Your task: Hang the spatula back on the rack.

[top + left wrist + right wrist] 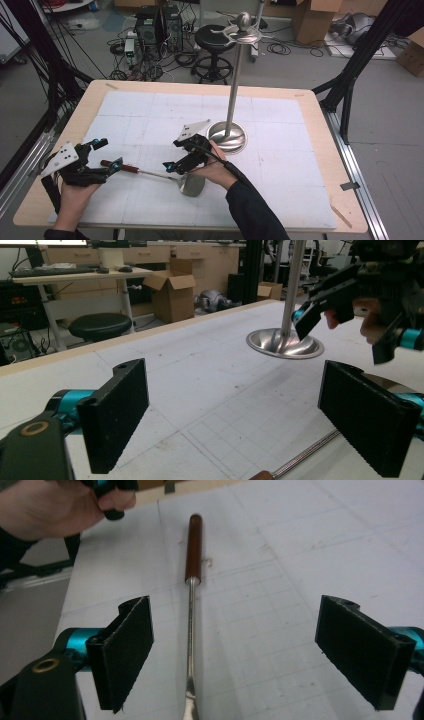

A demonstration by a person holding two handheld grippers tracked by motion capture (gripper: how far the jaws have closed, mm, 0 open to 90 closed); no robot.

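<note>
The right gripper [182, 155] hangs over the metal shaft of a spatula [150, 173], its jaws wide apart with the shaft running between them untouched, as the right gripper view shows [190, 645]. The left gripper [106, 153] sits near the table's left edge, jaws also spread and gripping nothing; the spatula's brown wooden handle [122, 166] lies just beside its lower jaw. The spatula lies flat on the white mat [280, 165], handle toward the left edge, blade toward the front edge under the right hand [215, 167]. Behind it, mid-table, stands a steel stand [227, 135] with a round base and a tall pole.
</note>
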